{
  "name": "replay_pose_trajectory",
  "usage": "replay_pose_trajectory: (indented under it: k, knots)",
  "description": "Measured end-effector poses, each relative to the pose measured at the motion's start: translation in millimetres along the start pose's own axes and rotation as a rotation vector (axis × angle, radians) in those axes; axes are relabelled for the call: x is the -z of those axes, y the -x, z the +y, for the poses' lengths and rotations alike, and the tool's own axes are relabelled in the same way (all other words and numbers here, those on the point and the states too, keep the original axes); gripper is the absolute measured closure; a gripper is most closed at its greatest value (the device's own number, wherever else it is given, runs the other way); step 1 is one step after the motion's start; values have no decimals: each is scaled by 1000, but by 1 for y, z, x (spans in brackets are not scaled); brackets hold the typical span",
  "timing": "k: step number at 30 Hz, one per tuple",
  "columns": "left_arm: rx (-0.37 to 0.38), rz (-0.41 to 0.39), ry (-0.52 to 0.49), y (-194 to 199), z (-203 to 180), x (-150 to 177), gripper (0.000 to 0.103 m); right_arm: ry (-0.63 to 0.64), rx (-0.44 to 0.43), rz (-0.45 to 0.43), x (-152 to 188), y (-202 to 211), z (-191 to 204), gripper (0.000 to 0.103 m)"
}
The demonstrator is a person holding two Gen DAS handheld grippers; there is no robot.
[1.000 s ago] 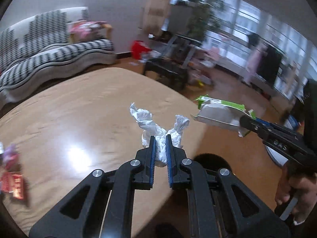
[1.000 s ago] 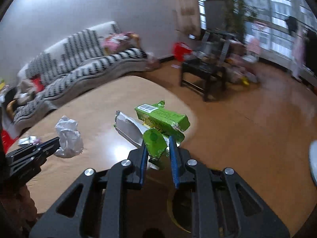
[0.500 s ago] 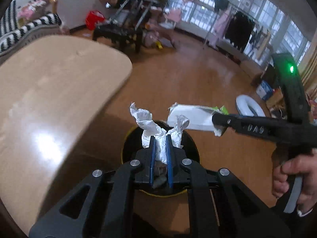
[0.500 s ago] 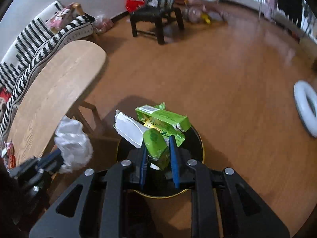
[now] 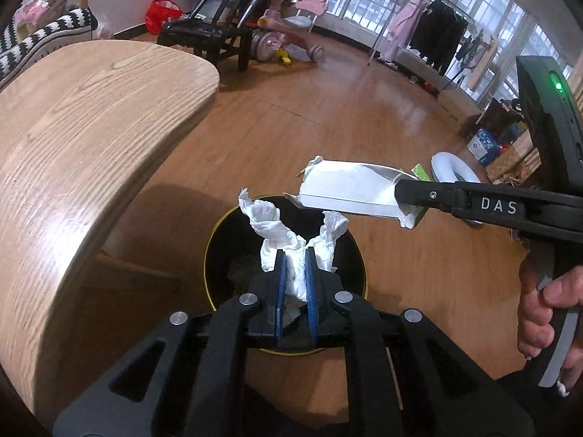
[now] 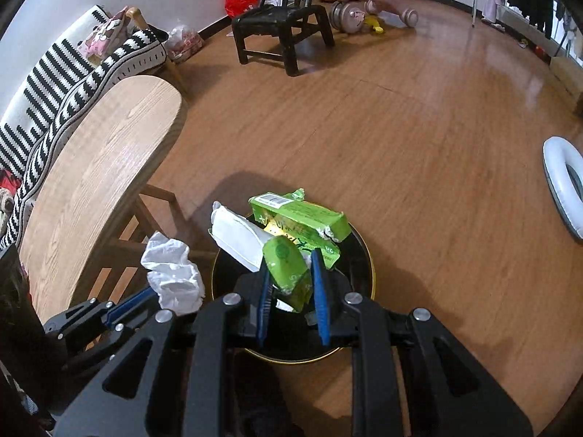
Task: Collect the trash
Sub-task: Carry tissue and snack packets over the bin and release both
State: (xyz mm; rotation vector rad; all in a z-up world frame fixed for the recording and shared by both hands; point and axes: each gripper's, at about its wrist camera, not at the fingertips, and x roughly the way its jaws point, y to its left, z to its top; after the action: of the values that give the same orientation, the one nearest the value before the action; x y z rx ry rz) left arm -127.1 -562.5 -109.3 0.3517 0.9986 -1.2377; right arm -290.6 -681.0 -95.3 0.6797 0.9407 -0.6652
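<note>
Two close fisheye views, each steeply downward along its own tongs, both over the black bin (image 5: 218, 255) (image 6: 360, 255).

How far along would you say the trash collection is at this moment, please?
Done: both pieces are picked up and carried over the black bin on the floor. In hand: the left gripper clamps a crumpled white tissue; the right gripper clamps a green wrapper. Left: opening the jaws to drop both. The visible part of the wooden table looks bare.
</note>
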Motion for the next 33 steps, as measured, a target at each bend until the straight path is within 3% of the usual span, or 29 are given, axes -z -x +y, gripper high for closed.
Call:
replay_pose_trajectory:
  k: [10,12,13,14,16,20,28,33]
  knots:
    - [19,44,-24,-10,1,3,93,0,0,16,-2,-5,0,79]
    - [16,65,-26,-14,2,3,87,4,11,22,-3,-6,1,62]
    - [16,75,-27,-16,2,3,82,6,12,22,-2,-6,2,44]
    - [11,84,-31,-17,2,3,71,13,11,16,-3,-5,4,38]
    - [6,83,-35,-18,2,3,55,17,18,2,-3,-2,5,38]
    - [20,65,-30,-15,4,2,40,15,16,-7,-3,0,6,38]
    - [9,45,-20,-10,4,8,34,-3,16,-33,-4,7,5,38]
    - [-14,6,-12,12,10,9,20,32,13,-70,-8,16,21,38]
